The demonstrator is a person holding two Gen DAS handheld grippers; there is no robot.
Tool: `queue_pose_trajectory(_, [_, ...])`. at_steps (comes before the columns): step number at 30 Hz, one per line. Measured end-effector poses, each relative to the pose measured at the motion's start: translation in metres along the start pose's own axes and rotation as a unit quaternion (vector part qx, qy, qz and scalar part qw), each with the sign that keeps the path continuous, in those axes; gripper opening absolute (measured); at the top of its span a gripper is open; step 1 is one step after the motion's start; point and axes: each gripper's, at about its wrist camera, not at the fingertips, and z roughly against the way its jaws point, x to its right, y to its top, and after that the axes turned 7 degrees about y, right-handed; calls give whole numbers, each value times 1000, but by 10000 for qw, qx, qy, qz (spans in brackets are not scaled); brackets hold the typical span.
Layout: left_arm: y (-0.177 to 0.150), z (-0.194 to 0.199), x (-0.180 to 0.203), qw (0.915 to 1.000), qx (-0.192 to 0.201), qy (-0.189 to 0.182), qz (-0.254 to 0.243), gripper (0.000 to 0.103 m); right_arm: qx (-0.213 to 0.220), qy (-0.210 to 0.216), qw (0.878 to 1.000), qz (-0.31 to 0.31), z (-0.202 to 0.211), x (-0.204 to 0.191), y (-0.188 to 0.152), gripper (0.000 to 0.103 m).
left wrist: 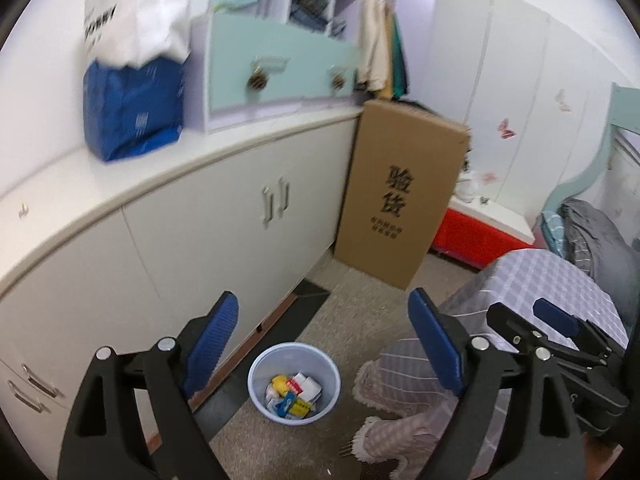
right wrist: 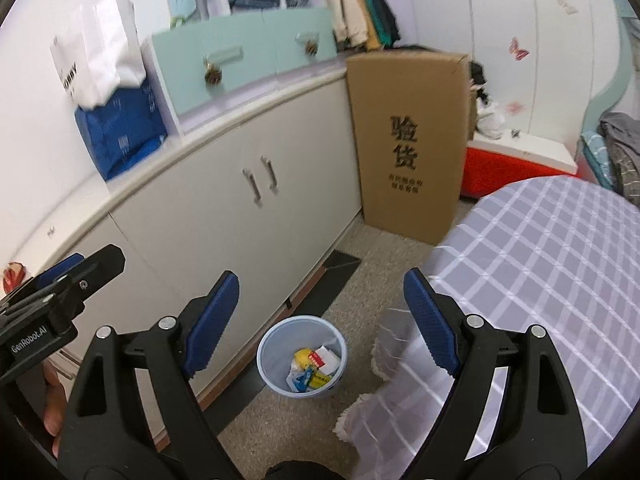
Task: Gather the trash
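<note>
A light blue waste bin (left wrist: 294,383) stands on the carpet by the white cabinet; it also shows in the right wrist view (right wrist: 301,355). It holds mixed trash (left wrist: 294,394), yellow, white and blue wrappers (right wrist: 312,366). My left gripper (left wrist: 324,344) is open and empty, held high above the bin. My right gripper (right wrist: 322,324) is open and empty, also above the bin. The right gripper shows at the right edge of the left wrist view (left wrist: 560,336); the left gripper shows at the left edge of the right wrist view (right wrist: 60,292).
A white cabinet (left wrist: 180,248) runs along the left. A tall cardboard box (left wrist: 400,196) leans at its far end, beside a red box (left wrist: 476,236). A table with a checked cloth (right wrist: 552,280) stands to the right. A blue bag (left wrist: 132,112) sits on the counter.
</note>
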Motion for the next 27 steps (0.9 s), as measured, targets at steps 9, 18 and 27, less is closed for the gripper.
queue_pose_trajectory(9, [-4, 101, 60, 9945, 841, -339, -531, 88, 771, -381, 9963, -10, 117, 27, -1, 86])
queue_pose_trajectory(18, [-21, 195, 91, 9844, 1465, -611, -758, 92, 1483, -816, 9855, 141, 241, 33, -19, 93])
queue_pose_trajectory(27, [-57, 272, 113, 9699, 2058, -922, -918, 95, 1925, -1112, 9748, 169, 320, 27, -59, 96])
